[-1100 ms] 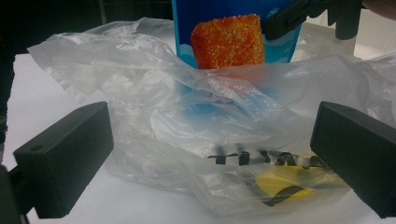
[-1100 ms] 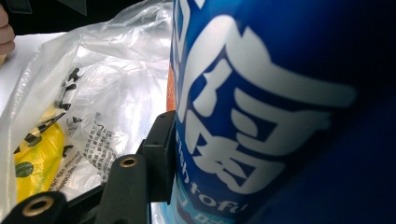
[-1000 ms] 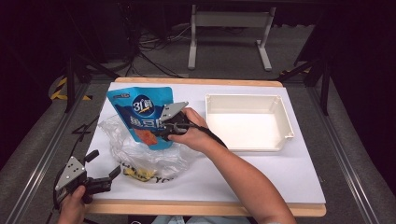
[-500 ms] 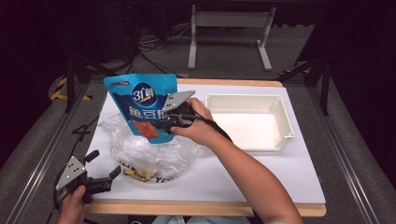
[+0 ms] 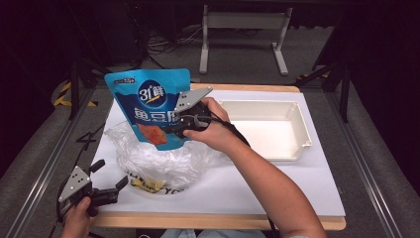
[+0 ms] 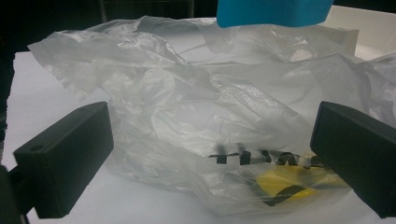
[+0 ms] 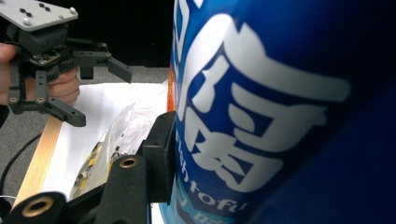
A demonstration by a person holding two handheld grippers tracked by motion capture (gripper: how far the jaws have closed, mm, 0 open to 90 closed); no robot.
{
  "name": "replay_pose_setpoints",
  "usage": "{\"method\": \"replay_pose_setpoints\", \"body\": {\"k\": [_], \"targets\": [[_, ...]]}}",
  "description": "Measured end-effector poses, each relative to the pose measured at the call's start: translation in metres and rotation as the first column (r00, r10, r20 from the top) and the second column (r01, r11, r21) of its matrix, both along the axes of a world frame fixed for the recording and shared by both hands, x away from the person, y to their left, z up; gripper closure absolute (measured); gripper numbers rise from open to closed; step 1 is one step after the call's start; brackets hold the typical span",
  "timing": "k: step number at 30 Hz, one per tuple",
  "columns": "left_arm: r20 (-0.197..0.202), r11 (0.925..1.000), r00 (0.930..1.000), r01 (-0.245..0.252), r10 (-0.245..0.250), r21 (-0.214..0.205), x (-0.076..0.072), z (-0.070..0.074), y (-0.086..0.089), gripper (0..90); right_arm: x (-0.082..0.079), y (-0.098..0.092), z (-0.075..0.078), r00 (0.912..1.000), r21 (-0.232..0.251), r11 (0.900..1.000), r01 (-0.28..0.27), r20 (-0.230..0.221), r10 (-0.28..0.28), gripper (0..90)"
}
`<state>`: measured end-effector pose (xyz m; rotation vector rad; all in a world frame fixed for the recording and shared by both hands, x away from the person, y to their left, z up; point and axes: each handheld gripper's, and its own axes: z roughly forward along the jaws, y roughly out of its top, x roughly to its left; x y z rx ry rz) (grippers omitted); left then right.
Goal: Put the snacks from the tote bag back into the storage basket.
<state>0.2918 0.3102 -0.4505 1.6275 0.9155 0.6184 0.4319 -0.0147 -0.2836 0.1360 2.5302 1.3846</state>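
The right gripper [image 5: 185, 119] has its jaws clamped on a blue snack pouch [image 5: 151, 106], held upright in the air above a crumpled clear plastic bag [image 5: 158, 158]. The left gripper [image 5: 101, 191] rests at the near edge with its jaws wide apart, the bag lying just ahead of them. A white sheet covers the wooden table [image 5: 218, 220]; a shallow white tray [image 5: 297, 144] sits beyond the right hand [image 5: 213, 131]. Grey floor, cables and a metal stand [image 5: 242, 29] surround the table in a dark room.
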Motion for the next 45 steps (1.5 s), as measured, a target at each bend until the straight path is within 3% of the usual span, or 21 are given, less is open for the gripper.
{"method": "replay_pose_setpoints", "body": {"k": [8,17,30,45], "targets": [[-0.001,1.0,1.0,0.0,0.0,0.001,0.0,0.0,0.0,0.2,-0.003,-0.008,0.009,1.0,0.011,0.9999,-0.007,0.004,0.006,52.6],[-0.002,1.0,1.0,-0.001,0.001,0.003,0.0,0.0,0.0,0.2,-0.004,-0.032,0.018,0.9999,0.012,0.9999,0.006,0.011,-0.006,52.6],[-0.008,0.9999,1.0,-0.005,0.005,0.011,0.0,-0.001,0.0,0.2,-0.005,-0.078,0.03,0.9977,0.009,0.9978,0.066,0.015,-0.066,52.6],[-0.009,0.9998,0.9999,-0.009,0.009,0.017,0.001,-0.001,-0.001,0.2,-0.006,-0.136,0.04,0.9889,0.008,0.989,0.147,0.019,-0.148,52.5]]}}
